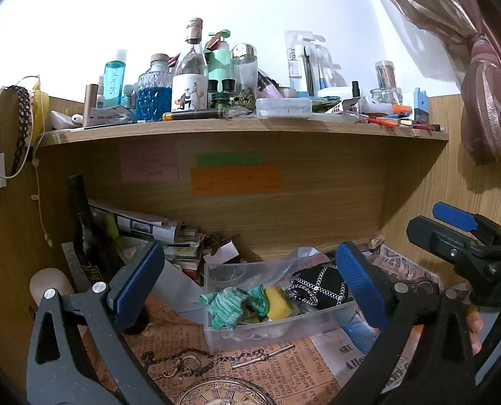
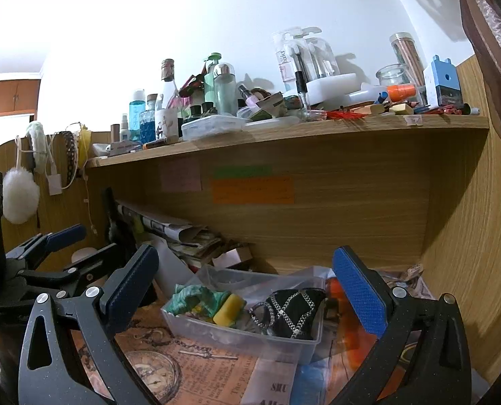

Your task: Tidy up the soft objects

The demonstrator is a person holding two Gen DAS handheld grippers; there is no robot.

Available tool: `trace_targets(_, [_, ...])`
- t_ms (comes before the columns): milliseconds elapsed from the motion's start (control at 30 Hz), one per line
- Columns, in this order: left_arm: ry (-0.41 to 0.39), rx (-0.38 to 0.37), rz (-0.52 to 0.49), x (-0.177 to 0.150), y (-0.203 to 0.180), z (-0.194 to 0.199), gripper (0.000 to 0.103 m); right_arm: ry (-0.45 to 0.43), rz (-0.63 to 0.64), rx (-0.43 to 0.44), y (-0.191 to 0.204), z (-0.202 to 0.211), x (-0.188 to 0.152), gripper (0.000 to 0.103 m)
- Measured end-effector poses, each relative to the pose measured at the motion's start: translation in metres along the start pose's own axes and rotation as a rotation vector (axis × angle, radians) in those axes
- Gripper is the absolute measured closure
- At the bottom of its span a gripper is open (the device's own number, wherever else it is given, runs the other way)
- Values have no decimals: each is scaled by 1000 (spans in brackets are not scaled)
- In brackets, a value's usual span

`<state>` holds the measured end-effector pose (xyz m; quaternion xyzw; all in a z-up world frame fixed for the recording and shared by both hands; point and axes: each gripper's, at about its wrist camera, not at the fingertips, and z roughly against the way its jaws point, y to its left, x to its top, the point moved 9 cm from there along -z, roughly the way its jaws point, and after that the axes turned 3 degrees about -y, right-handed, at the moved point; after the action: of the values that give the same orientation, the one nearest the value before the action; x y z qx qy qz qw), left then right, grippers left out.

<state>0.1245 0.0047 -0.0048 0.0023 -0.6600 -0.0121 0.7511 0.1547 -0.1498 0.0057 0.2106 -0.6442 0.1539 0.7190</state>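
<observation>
A clear plastic bin [image 1: 267, 332] [image 2: 237, 337] stands on the desk under the shelf. It holds a green knit cloth [image 1: 232, 305] [image 2: 191, 300], a yellow sponge [image 1: 277, 303] [image 2: 228, 308] and a black pouch with silver chains [image 1: 319, 285] [image 2: 291, 310]. My left gripper [image 1: 250, 287] is open and empty, its jaws on either side of the bin. My right gripper [image 2: 247, 285] is open and empty, also facing the bin. Each gripper shows at the edge of the other's view, the right one [image 1: 470, 246] and the left one [image 2: 51, 256].
A wooden shelf [image 1: 243, 131] [image 2: 284, 135] crowded with bottles and jars hangs overhead. Rolled papers [image 1: 142, 227] and a dark bottle [image 1: 81, 222] lie at the back left. A newspaper-print mat [image 1: 250, 371] with a chain covers the desk. A white pom-pom [image 2: 19, 195] hangs left. A curtain [image 1: 486, 108] hangs right.
</observation>
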Motion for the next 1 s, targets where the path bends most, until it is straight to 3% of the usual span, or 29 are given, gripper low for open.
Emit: trace_targets(1000, [9,-9,18,-4,2,-7,0,19,16,0,3,-9,-6,0])
